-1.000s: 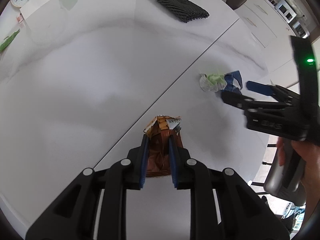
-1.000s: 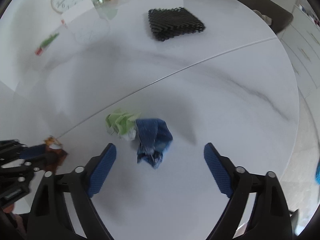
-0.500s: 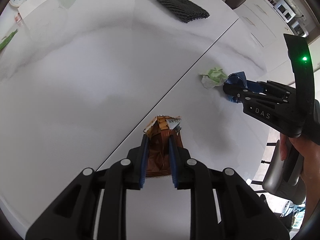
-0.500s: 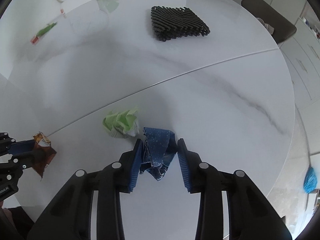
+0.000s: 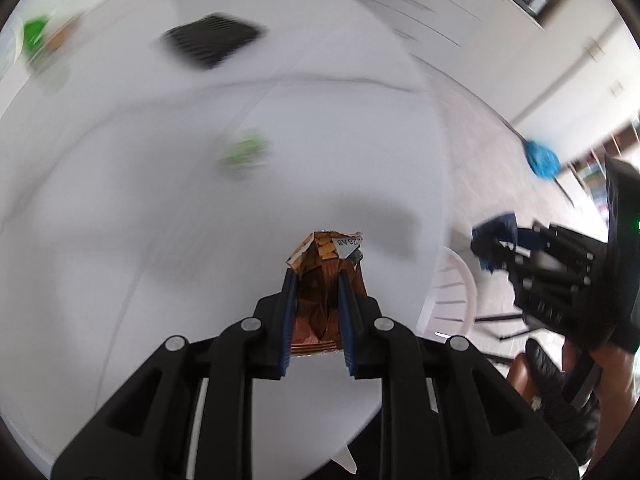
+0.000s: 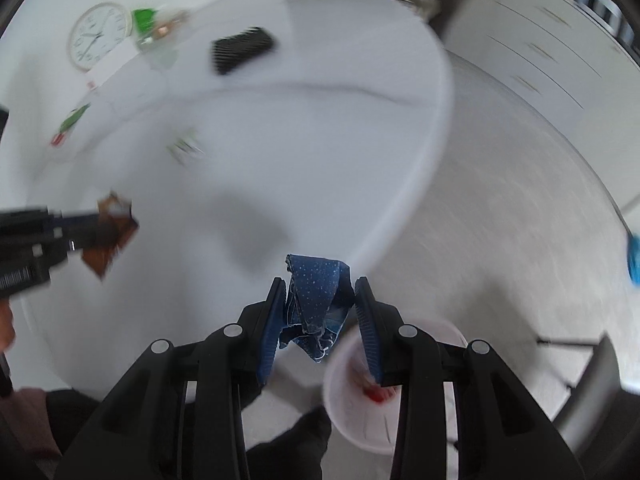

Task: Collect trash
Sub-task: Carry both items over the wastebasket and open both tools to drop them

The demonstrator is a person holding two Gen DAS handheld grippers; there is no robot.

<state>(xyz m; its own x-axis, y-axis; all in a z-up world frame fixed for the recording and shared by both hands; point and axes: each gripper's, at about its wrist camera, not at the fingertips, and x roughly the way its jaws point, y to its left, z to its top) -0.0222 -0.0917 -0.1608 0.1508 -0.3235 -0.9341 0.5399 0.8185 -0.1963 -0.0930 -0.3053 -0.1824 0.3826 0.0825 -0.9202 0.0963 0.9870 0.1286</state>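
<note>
Right wrist view: right tool clamps a blue wrapper above the white bin, just past the desk edge. Left tool pinches a brown wrapper over the desk.

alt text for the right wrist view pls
The right gripper holds a crumpled blue wrapper in its jaws past the edge of a white round table, above a white bin on the floor. At left, the left gripper holds a brown wrapper.
</note>
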